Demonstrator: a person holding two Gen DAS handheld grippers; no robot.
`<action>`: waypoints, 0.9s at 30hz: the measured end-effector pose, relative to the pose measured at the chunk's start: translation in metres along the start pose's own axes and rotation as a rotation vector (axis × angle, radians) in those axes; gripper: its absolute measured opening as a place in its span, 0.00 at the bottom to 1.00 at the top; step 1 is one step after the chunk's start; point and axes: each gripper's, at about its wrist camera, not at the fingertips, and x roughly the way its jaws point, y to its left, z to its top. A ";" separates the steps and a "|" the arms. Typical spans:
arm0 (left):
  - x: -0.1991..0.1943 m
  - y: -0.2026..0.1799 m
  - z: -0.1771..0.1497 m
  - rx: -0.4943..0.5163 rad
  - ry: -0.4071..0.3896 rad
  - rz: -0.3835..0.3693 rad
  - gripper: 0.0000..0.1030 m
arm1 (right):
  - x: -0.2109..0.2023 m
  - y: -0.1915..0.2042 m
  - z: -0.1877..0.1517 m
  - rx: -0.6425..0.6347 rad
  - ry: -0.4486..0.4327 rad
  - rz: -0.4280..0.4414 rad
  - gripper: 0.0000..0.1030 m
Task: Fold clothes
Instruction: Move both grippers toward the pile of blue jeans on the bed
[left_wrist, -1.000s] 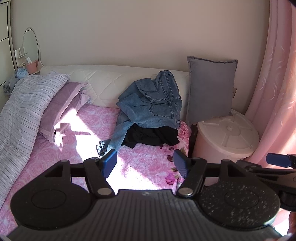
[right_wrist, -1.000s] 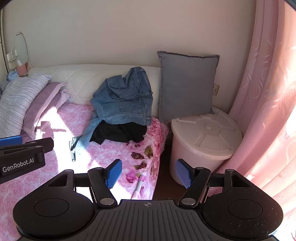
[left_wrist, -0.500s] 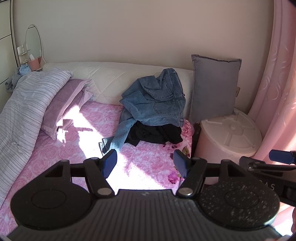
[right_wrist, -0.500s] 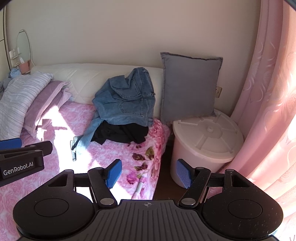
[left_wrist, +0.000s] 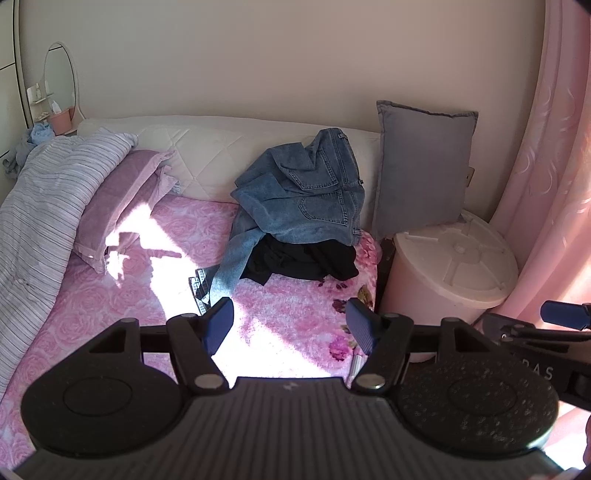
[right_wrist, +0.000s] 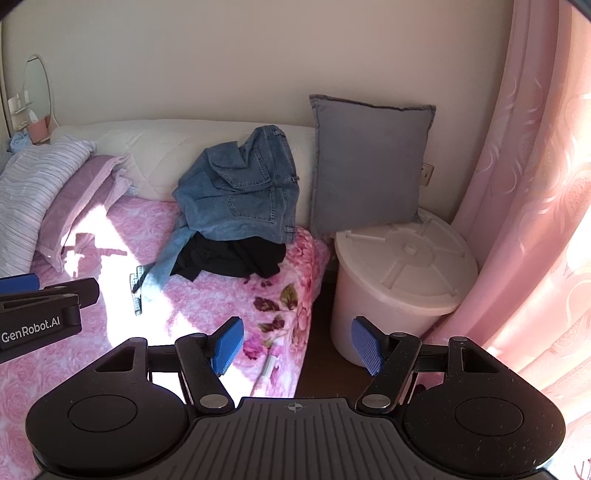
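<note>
Blue jeans lie crumpled against the white headboard at the far right of the bed, on top of a black garment; one leg trails forward. Both show in the right wrist view too, jeans over the black garment. My left gripper is open and empty, held above the pink blanket well short of the pile. My right gripper is open and empty over the bed's right edge. Each gripper shows at the edge of the other's view.
The bed has a pink floral blanket, a purple pillow and a striped duvet on the left. A grey cushion leans on the wall. A white lidded bucket stands beside the bed, with a pink curtain at the right.
Both grippers have drawn back and risen a little, so the bed and clothes pile sit lower and farther in view. Both jaws stay open.
</note>
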 end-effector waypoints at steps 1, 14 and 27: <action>0.000 0.000 0.001 -0.001 0.002 -0.001 0.62 | 0.000 0.000 0.000 0.001 -0.001 -0.002 0.66; 0.008 0.008 0.018 -0.025 -0.014 0.025 0.62 | 0.010 0.007 0.019 -0.021 -0.025 0.019 0.66; 0.041 0.019 0.040 -0.061 0.011 0.072 0.62 | 0.048 0.012 0.046 -0.065 -0.012 0.055 0.66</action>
